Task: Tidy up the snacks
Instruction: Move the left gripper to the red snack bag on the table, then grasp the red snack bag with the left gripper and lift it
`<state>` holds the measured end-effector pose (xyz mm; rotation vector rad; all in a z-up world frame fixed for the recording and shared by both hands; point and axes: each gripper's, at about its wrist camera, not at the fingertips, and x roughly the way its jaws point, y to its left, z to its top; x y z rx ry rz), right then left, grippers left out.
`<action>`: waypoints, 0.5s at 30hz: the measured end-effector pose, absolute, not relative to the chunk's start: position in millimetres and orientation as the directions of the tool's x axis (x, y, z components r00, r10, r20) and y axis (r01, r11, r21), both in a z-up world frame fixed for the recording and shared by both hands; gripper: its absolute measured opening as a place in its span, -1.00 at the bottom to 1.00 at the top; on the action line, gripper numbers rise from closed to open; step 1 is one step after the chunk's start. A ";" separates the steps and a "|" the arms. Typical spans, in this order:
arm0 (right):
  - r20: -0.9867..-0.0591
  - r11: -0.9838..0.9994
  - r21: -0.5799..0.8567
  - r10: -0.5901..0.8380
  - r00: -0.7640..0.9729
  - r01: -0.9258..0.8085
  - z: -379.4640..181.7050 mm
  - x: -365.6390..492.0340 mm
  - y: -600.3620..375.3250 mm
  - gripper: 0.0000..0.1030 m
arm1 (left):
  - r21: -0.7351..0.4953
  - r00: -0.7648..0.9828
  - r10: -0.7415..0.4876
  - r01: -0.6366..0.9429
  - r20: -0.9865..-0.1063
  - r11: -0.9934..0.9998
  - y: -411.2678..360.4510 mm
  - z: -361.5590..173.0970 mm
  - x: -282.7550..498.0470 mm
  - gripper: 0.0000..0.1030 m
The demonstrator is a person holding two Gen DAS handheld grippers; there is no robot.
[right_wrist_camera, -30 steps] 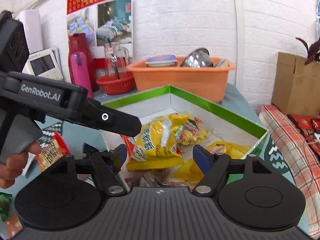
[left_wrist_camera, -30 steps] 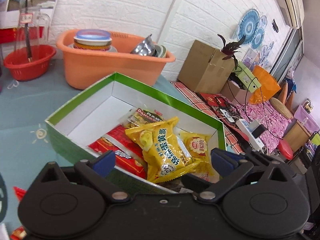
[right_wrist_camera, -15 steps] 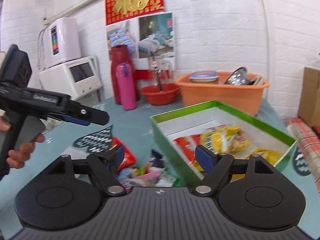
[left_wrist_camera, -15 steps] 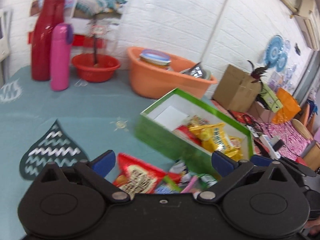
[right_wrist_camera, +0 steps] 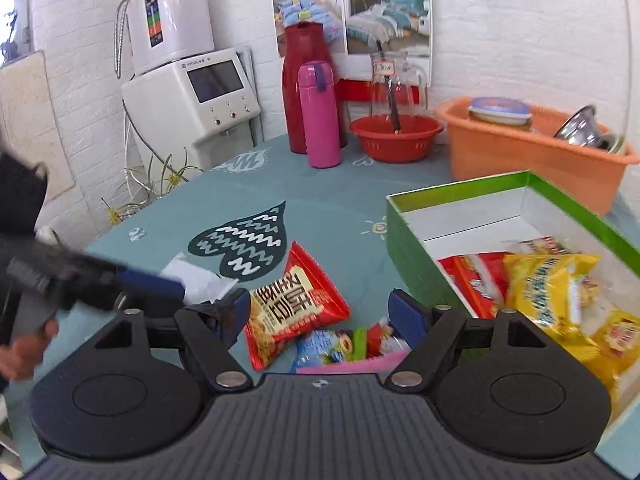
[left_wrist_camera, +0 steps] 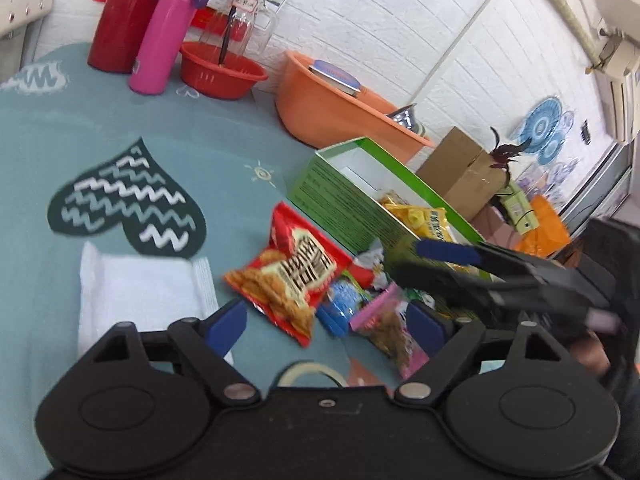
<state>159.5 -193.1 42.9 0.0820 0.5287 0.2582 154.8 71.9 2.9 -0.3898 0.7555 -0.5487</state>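
My left gripper (left_wrist_camera: 326, 322) stood wide apart with nothing between its blue pads, hovering above the red snack packet (left_wrist_camera: 289, 276) and the small heap of loose snacks (left_wrist_camera: 360, 308) on the teal tablecloth (left_wrist_camera: 120, 120). My right gripper (right_wrist_camera: 320, 316) was equally wide and empty, poised over that same red packet (right_wrist_camera: 294, 306) and the blue and pink wrappers (right_wrist_camera: 340, 350) beside it. Only the left wrist view showed the white folded cloth (left_wrist_camera: 140, 300) lying just beside the packet, a roll of tape (left_wrist_camera: 312, 376) near the gripper body, and the cardboard box (left_wrist_camera: 460, 172) beyond the table; there my other tool crossed in from the right, blurred. Only the right wrist view let me see well into the green box (right_wrist_camera: 404, 236), where a yellow bag (right_wrist_camera: 548, 284) and red packets (right_wrist_camera: 476, 280) lay, plus the white dispenser (right_wrist_camera: 192, 96) at the wall. Both showed the pink flask (right_wrist_camera: 320, 116), red jug (right_wrist_camera: 306, 84), red bowl (right_wrist_camera: 396, 136) and orange basin (right_wrist_camera: 532, 156) farther back
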 end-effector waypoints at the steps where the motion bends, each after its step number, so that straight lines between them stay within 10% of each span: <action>1: -0.499 0.956 0.177 0.291 0.816 -0.233 42.2 169.0 -194.0 1.00 | -0.540 0.595 -0.604 0.312 -0.531 0.782 73.8 -2.1 154.3 1.00; 15: -0.605 0.921 0.328 0.375 0.702 -0.209 16.4 218.1 -176.7 0.92 | -0.534 0.617 -0.529 0.199 -0.583 0.821 82.5 -31.2 174.1 0.84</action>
